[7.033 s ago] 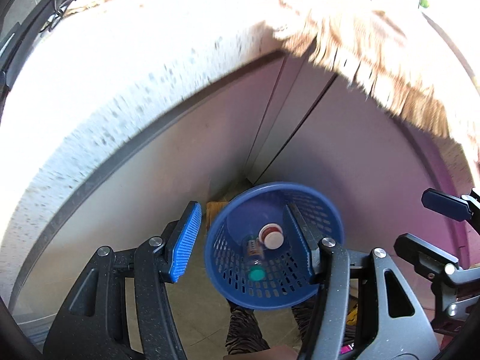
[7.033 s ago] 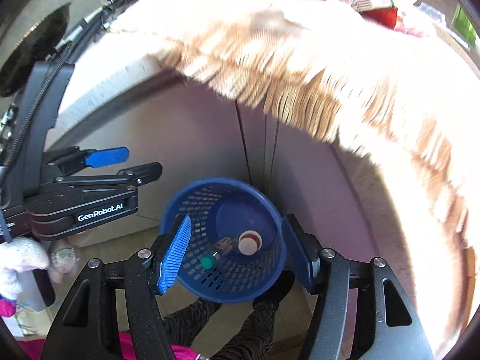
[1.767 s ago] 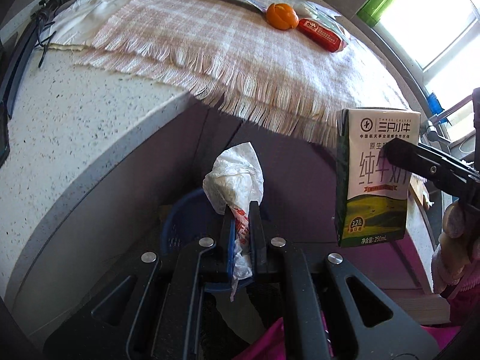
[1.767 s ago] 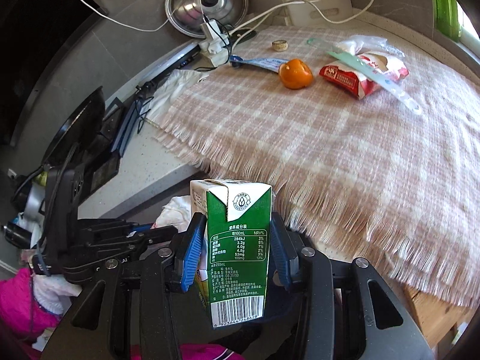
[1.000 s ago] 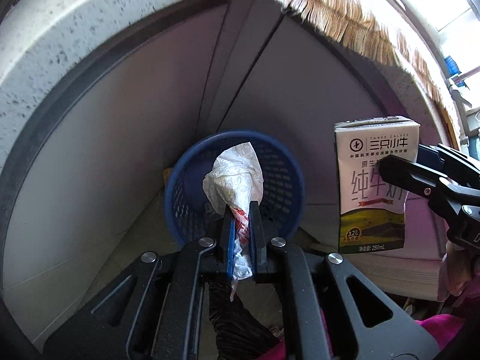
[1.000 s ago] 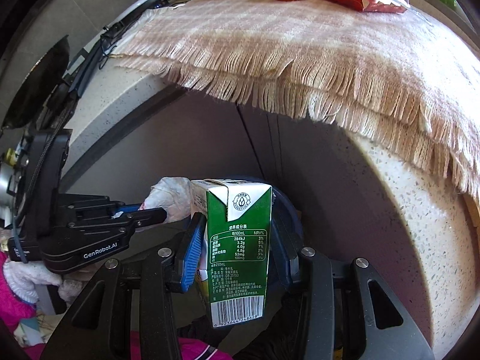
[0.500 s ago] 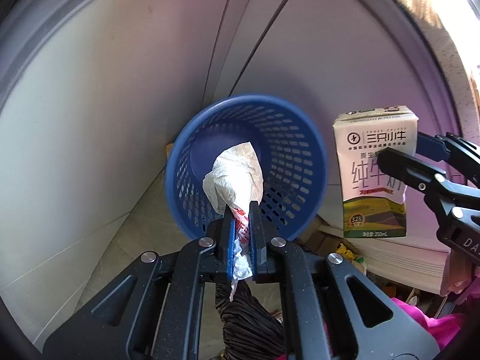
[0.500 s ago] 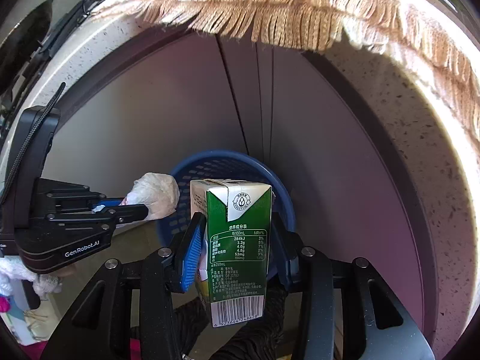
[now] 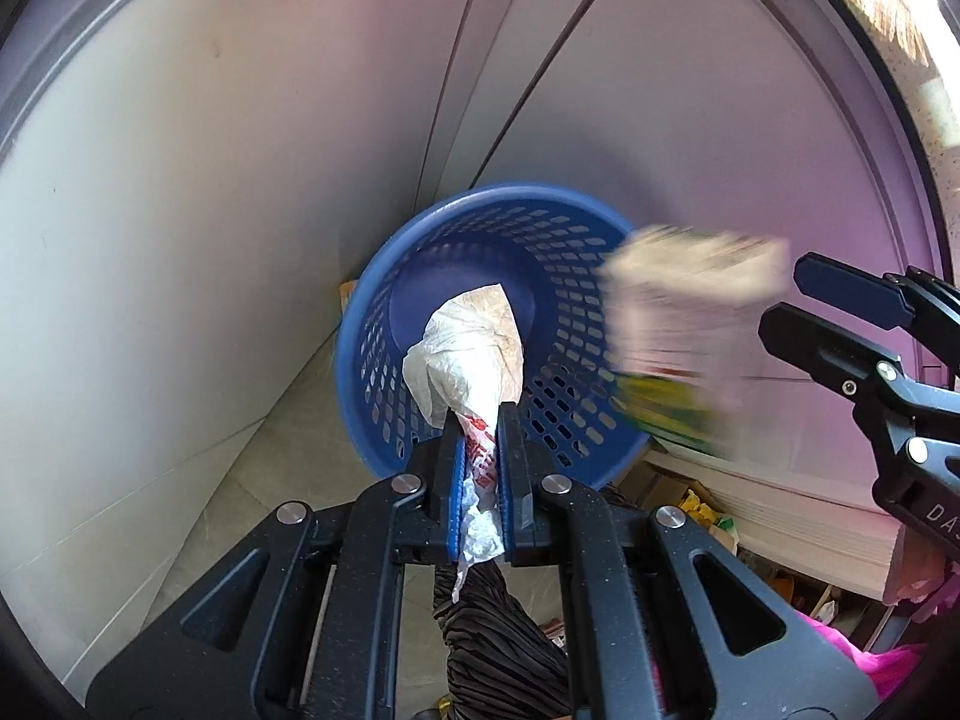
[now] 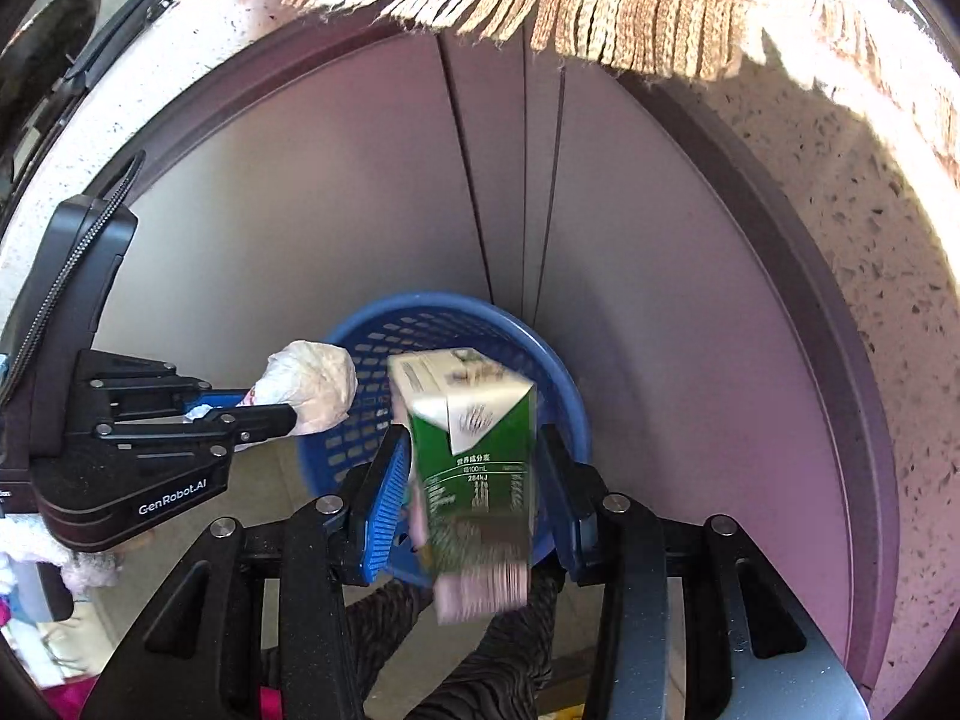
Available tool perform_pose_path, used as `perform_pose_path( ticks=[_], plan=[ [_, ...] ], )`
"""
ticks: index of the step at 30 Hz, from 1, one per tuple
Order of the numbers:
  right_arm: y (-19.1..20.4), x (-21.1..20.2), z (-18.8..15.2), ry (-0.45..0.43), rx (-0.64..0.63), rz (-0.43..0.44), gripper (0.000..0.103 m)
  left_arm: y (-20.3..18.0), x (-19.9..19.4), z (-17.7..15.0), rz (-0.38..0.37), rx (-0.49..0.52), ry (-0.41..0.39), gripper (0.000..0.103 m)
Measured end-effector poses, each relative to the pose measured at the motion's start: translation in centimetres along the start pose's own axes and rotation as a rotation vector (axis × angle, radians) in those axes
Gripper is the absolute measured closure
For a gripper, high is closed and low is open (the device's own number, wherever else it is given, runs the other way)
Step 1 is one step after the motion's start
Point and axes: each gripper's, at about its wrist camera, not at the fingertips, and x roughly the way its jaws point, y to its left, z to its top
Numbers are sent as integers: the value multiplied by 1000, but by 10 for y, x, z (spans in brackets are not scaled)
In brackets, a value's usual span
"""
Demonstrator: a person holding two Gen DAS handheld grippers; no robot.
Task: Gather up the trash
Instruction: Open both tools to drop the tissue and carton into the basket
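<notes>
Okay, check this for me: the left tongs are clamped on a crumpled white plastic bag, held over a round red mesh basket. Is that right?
Not quite: the basket is blue, not red. The left wrist view shows the left tongs clamped on the crumpled white plastic bag, held over a round blue mesh basket.

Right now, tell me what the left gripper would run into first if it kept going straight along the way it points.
Probably the blue mesh wastebasket. The left gripper, shut on a crumpled white plastic wrapper, points down at the basket's open mouth, so the wrapper would enter first. Depth is unclear; nothing else shows in that line.
</notes>
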Motion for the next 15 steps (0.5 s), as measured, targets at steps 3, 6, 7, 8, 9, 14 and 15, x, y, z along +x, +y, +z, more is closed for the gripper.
perform_pose_path(
  ticks=[3,6,7,8,9,14,15],
  plan=[
    [-1,-3,1,-5,3,1,62,-1,-2,1,3,6,-2,98],
    [-3,-7,4,-12,6,0,62,0,-5,0,4,3,-4,89],
    [-3,-8,4,-12,7,-1,62,0,-7,0,4,3,-7,81],
    [-5,-9,5,-9,8,-1,62,0,-8,0,5,4,-10,72],
    [-7,-10,5,-6,8,1,62,0,-9,0,8,5,-14,68],
    [-5,-8,9,-3,12,-2,58,2,-11,-1,21,11,-21,63],
    [-6,-8,8,-3,14,0,58,3,-12,-2,24,12,-23,63]
  ],
)
